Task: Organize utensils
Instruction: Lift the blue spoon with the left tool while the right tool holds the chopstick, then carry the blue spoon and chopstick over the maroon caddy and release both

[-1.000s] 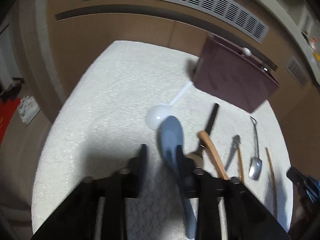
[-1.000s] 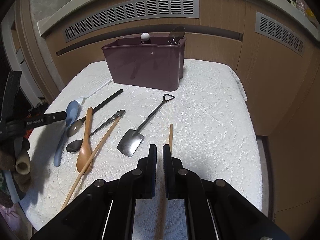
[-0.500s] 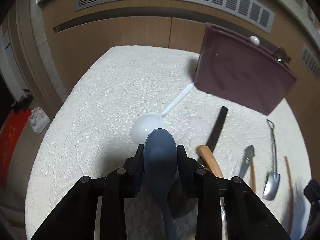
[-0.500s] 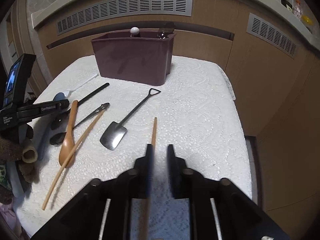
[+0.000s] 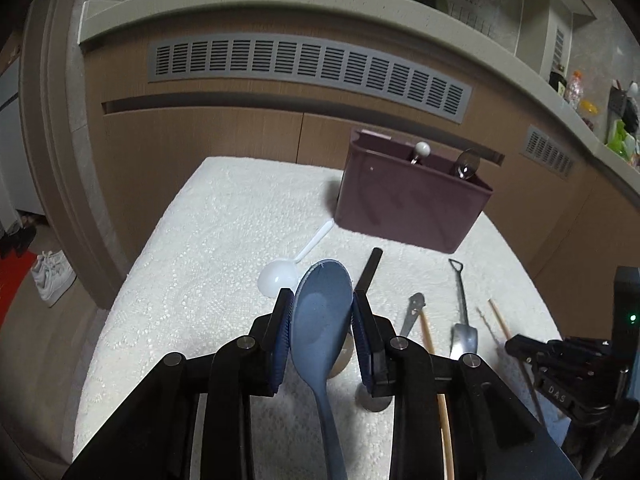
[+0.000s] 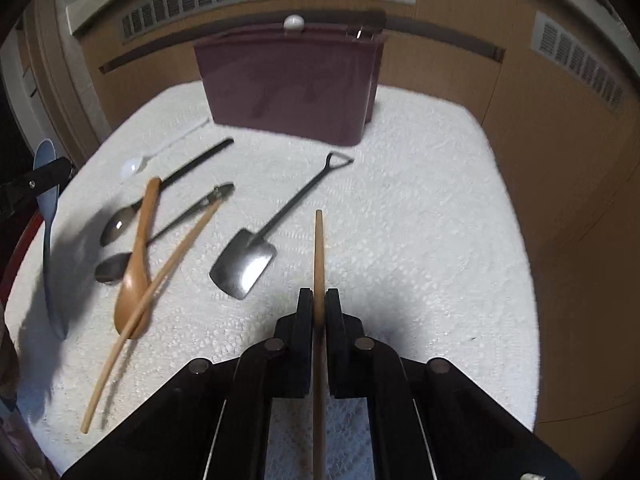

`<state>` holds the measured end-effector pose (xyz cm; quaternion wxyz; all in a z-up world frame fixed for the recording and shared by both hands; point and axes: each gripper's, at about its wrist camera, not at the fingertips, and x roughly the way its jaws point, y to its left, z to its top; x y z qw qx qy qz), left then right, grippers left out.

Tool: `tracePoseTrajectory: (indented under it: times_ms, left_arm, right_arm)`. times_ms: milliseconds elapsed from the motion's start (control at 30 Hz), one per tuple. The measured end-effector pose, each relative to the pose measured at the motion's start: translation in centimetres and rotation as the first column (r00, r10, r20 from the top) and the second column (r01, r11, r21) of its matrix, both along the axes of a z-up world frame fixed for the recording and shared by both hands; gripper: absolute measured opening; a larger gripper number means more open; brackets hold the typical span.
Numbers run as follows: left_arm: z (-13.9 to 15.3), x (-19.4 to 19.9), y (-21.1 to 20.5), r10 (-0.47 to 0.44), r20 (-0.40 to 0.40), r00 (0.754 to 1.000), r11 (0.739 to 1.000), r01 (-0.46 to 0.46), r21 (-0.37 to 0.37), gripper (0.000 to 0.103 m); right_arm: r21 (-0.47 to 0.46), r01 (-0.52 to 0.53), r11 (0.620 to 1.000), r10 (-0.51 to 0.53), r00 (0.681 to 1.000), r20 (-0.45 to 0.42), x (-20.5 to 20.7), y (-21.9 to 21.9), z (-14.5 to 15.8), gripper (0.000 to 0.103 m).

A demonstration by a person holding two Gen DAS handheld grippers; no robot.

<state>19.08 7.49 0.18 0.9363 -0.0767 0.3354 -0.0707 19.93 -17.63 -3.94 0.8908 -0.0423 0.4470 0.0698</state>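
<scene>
Left claw [image 5: 322, 312] is clamped on the bowl of a blue spoon [image 5: 320, 320], handle trailing back between the arms, the whole lifted above the surface [image 5: 192, 264]. Right claw [image 6: 319, 308] is closed narrow on 1 wooden chopstick [image 6: 319, 248], which points forward toward the maroon utensil holder [image 6: 288, 84] standing upright at the far edge of the white textured cover. The holder already contains a white-knobbed utensil [image 5: 421, 149] and a metal spoon [image 5: 467, 165]. Lying on the surface in the right wrist view: a white plastic spoon [image 6: 134, 166], a black-handled spoon [image 6: 160, 196], a wooden spoon [image 6: 136, 264] crossing over a dark metal spoon [image 6: 114, 268], a second chopstick [image 6: 152, 292] laid across the wooden spoon's bowl, and a shovel-shaped spoon [image 6: 256, 256], apart from the rest.
</scene>
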Motion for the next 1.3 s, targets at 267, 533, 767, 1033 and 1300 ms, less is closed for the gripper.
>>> tracePoseTrajectory:
  times_ms: [267, 533, 767, 1033, 1300]
  left_arm:
    - [3.5, -1.2, -0.5, -0.045, 0.073, 0.996, 0.998, 0.047, -0.032, 0.013]
    - [6.7, 0.3, -1.4, -0.111, 0.128, 0.986, 0.992, 0.117, -0.044, 0.012]
    - [10.7, 0.9, -1.8, -0.126, 0.193, 0.973, 0.991, 0.134, -0.028, 0.012]
    - [20.2, 4.6, -3.2, -0.143, 0.414, 0.899, 0.99, 0.136, 0.046, 0.012]
    - [20.3, 12.4, -3.1, -0.146, 0.393, 0.908, 0.988, 0.15, 0.02, 0.012]
  right_arm:
    - [0.095, -0.005, 0.995, -0.01, 0.988, 0.155, -2.3, -0.9, 5.9, 0.005]
    - [0.15, -0.027, 0.988, -0.003, 0.981, 0.196, -1.1, -1.2, 8.5, 0.005]
    - [0.172, -0.029, 0.985, -0.011, 0.973, 0.23, 0.5, -1.8, 11.5, 0.005]
    - [0.222, -0.072, 0.972, -0.065, 0.831, 0.552, 3.3, -2.4, 23.2, 0.005]
    - [0.232, -0.041, 0.972, -0.108, 0.796, 0.596, 9.7, -1.4, 24.9, 0.005]
